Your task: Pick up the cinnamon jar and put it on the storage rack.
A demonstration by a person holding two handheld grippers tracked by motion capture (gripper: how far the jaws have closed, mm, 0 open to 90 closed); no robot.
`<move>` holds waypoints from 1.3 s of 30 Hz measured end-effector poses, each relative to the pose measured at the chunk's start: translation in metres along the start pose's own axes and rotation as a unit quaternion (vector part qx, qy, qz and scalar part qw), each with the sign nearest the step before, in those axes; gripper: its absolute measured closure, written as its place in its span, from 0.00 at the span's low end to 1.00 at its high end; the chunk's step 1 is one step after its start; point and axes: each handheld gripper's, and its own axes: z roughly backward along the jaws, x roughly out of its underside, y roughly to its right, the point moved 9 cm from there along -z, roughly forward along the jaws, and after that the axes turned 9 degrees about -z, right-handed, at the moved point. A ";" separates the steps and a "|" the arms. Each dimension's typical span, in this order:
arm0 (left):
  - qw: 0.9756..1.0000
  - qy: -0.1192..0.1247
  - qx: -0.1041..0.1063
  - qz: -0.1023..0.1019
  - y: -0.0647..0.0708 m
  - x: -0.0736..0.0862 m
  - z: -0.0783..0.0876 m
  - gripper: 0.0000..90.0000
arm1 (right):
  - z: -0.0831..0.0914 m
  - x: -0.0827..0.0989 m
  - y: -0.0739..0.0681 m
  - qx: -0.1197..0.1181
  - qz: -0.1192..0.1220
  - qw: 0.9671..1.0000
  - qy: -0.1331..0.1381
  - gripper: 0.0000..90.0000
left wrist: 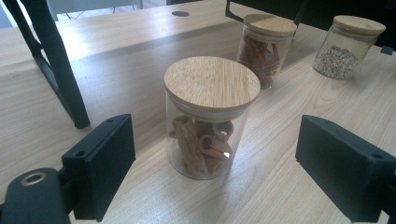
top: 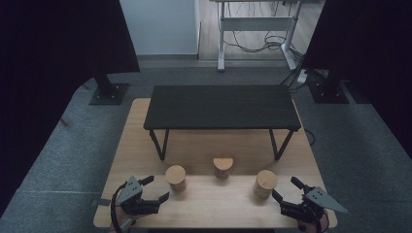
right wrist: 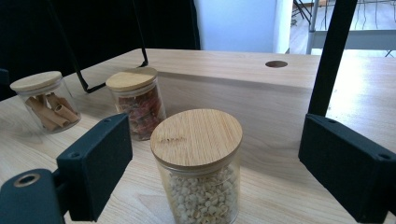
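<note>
Three glass jars with wooden lids stand in a row near the front of the wooden table (top: 214,206). The left jar (top: 175,177) holds brown rolled tubes (left wrist: 201,144). Reddish pieces fill the middle jar (top: 223,166), and pale grains fill the right jar (top: 266,182). My left gripper (top: 158,188) is open and points at the tube jar (left wrist: 208,121), which sits just ahead between the jaws, untouched. My right gripper (top: 285,188) is open too. The grain jar (right wrist: 198,172) stands just ahead of its jaws, with gaps on both sides.
A low black rack (top: 222,107) on thin legs stands on the table behind the jars. One leg (left wrist: 56,70) is near the left gripper and another (right wrist: 329,56) near the right. Dark curtains flank the table, and a desk frame (top: 257,24) stands beyond.
</note>
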 end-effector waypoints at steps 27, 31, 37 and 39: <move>1.000 -0.012 -0.003 -0.019 0.002 0.002 0.010 0.10 | -0.004 0.001 -0.004 -0.002 -0.003 1.000 -0.003 0.11; 1.000 -0.014 -0.003 -0.025 0.003 0.002 0.009 0.10 | -0.003 0.001 -0.001 0.004 -0.007 1.000 -0.002 0.11; 0.999 -0.026 -0.012 -0.029 0.002 0.005 0.005 0.10 | -0.005 0.003 0.000 0.006 -0.005 1.000 -0.005 0.11; 0.999 -0.027 -0.013 -0.031 0.003 0.005 0.004 0.10 | -0.005 0.003 0.000 0.006 -0.004 1.000 -0.005 0.11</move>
